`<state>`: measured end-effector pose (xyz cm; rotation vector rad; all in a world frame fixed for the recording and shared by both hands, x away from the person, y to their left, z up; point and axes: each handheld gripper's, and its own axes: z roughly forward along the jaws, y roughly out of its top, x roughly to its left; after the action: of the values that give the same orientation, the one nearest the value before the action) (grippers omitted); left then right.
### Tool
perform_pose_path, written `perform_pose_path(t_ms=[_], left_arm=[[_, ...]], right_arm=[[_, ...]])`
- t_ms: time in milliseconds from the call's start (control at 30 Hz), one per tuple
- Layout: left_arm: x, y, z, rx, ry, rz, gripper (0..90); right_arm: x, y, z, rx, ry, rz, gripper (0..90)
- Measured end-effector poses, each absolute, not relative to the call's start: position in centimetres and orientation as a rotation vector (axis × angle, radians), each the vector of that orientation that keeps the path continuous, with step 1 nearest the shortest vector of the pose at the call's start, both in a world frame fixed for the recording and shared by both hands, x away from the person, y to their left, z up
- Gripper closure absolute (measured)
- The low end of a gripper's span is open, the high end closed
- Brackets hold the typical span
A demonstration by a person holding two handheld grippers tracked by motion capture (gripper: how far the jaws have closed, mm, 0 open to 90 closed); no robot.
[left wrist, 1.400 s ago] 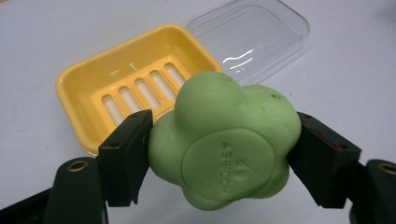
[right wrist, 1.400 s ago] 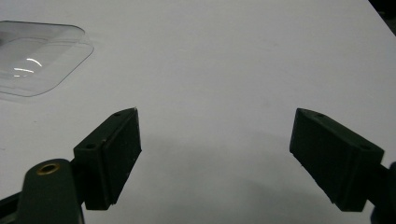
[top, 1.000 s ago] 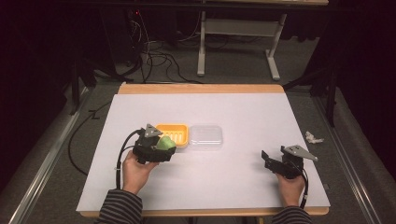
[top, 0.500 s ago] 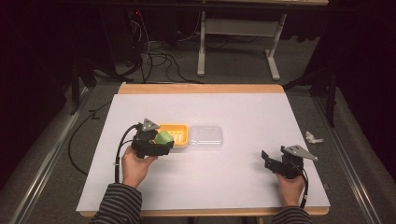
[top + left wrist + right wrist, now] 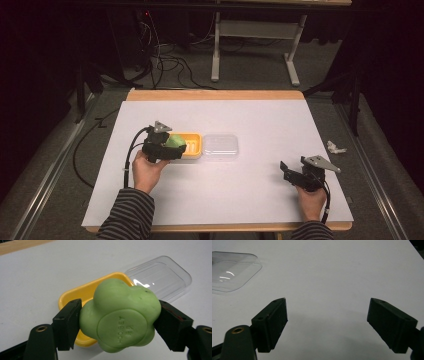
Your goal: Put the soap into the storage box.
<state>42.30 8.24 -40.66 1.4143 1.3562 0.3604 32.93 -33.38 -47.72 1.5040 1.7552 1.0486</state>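
One green lump [image 5: 120, 320] sits clamped between the jaws of my left tongs [image 5: 161, 148], held just over the near end of the yellow tray [image 5: 193, 145], which lies toward nine o'clock from the middle of the white table [image 5: 250, 195]. It looks like a lobed bar of soap with letters stamped on its flat face; I judge it firm and fairly light, with a smooth, matte skin that could slide if I squeeze on a curve. My jaws meet it on two opposite sides, across its widest part, and that seems the right hold: the hollows between the lobes give the pads something to seat against. I would not pinch hard, since a soft bar may dent. One clear lid [image 5: 220, 146] lies flat on the table, touching the tray's three o'clock end; it looks thin, light and springy, best taken by its rim. The tray itself seems stiff plastic and light enough to skid if nudged. My right tongs [image 5: 300, 172] rest low at about four o'clock, well apart from the rest, jaws spread wide with nothing between them. Counting up: one bar, one tray, one lid, two tongs, and one small white scrap [image 5: 336, 147] off the table's three o'clock edge.
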Motion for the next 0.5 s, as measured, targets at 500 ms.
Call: perform_pose_path(t_ms=[500], left_arm=[[44.3, 8.0, -42.2, 1.421, 1.406, 0.402, 27.3]], right_arm=[[33.0, -33.4, -47.7, 1.506, 1.757, 1.049, 17.0]])
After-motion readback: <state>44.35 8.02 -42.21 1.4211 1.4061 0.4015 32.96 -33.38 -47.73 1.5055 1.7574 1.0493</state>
